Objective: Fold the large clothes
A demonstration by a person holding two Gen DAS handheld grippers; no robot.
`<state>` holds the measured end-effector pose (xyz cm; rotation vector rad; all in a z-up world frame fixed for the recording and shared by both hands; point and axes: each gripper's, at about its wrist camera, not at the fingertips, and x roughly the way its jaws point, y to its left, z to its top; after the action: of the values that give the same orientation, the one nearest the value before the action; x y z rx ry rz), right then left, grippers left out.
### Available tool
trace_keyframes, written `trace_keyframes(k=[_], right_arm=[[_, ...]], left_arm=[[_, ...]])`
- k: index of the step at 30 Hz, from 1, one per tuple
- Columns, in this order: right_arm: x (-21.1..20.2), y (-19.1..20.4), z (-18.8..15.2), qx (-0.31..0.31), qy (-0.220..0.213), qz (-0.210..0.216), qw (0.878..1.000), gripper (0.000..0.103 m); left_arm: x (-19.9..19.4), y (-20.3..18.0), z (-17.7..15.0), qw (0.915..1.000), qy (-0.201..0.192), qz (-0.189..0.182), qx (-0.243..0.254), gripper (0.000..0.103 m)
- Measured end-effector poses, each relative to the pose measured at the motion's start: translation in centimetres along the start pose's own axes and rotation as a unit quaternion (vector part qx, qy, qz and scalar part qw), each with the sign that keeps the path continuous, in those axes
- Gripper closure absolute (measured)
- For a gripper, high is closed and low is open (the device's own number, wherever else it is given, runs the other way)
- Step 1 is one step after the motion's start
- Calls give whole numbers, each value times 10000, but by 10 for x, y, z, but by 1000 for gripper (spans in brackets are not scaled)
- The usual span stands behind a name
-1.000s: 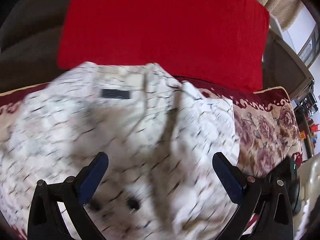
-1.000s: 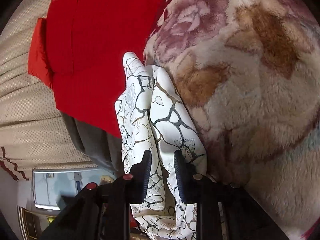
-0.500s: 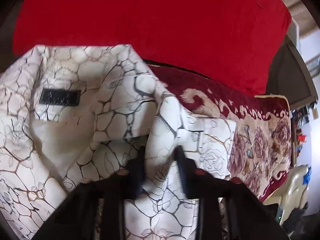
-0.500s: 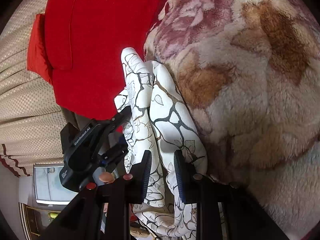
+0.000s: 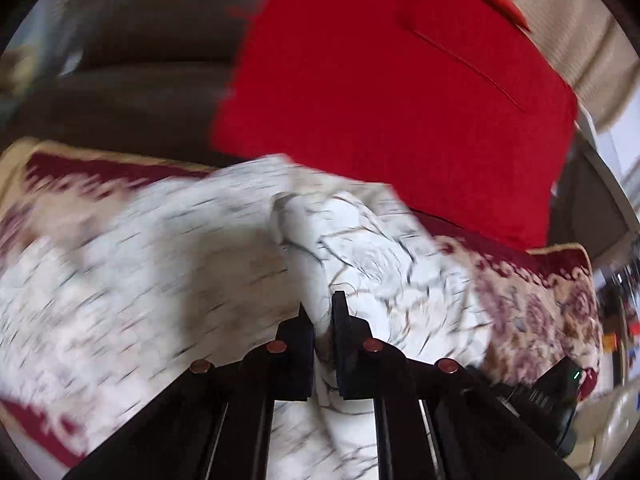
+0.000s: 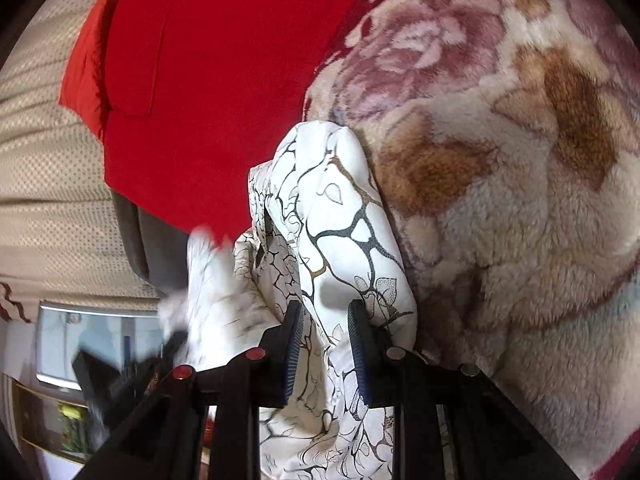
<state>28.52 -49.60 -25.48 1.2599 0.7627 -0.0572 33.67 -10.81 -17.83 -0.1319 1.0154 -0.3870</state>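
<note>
The white garment [image 5: 168, 264] with a dark crackle and leaf print lies on a floral plush blanket [image 5: 536, 304], in front of a large red cushion [image 5: 400, 92]. In the left wrist view the left claw [image 5: 318, 312] is clenched on a raised fold of the garment, and white cloth fills the narrow gap between its two black fingers [image 5: 342, 320]. Most of this view is blurred, so the printed lines look like short streaks. The far edge of the garment touches the bottom of the red cushion, and to the right the blanket with its dark red border stays uncovered up to its corner.

In the right wrist view the right claw [image 6: 322, 320] is grasping a thick bunch of the same garment [image 6: 344, 208], which is pressed between the ribbed pads [image 6: 294, 340]. The bunch lies against the plush blanket [image 6: 500, 200] on its right side, and the red cushion [image 6: 212, 80] is on its left. A beige curtain [image 6: 44, 180] hangs behind the cushion. The other claw [image 6: 132, 372] appears low on the left, blurred, just beside a hanging part of the cloth.

No label or writing can be read in either view
</note>
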Motion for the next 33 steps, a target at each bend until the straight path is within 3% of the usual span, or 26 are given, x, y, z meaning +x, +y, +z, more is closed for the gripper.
trace_keyframes(k=[3,5,9,12,14,15,18,21,23,27,28,31,33], right_arm=[[0,11,-7,-248,-132,-163,9995,77],[-4,20,-12,-465,-268,-242,9983,75],[-10,47,-29,-1084,-536,-288,9922,73],[-11,69,-46,-1689,-575,-191,9838,73],[-6,81,-60,-2101,-409,-139,9767,73],[-1,85,-66,-2263,-299,-143,9735,73],[11,91,-80,-2570,35,-226,9661,73],[27,90,-96,-2699,405,-332,9615,73],[40,87,-104,-2729,648,-422,9589,73],[67,73,-116,-2774,1178,-1053,9477,73],[69,70,-116,-2759,1209,-1106,9471,72],[62,73,-114,-2749,1094,-944,9506,72],[54,76,-112,-2777,962,-838,9522,72]], left_arm=[[-24,53,-38,9985,15,451,-306,94],[-32,86,-62,9965,239,654,-455,90],[-35,134,-105,9912,712,452,-1019,85],[-66,170,-122,9887,378,613,-1313,79],[-84,195,-130,9855,202,680,-1539,52],[-93,208,-135,9826,105,792,-1675,47],[-117,254,-146,9696,-189,1169,-2143,44],[-131,298,-158,9530,-356,1285,-2721,44],[-137,328,-168,9359,-521,1310,-3229,44],[-127,374,-187,8873,-716,1161,-4406,44],[-127,388,-193,8710,-807,1076,-4725,44],[-121,412,-202,8375,-1019,865,-5298,44],[-119,421,-201,8280,-1122,792,-5436,44]])
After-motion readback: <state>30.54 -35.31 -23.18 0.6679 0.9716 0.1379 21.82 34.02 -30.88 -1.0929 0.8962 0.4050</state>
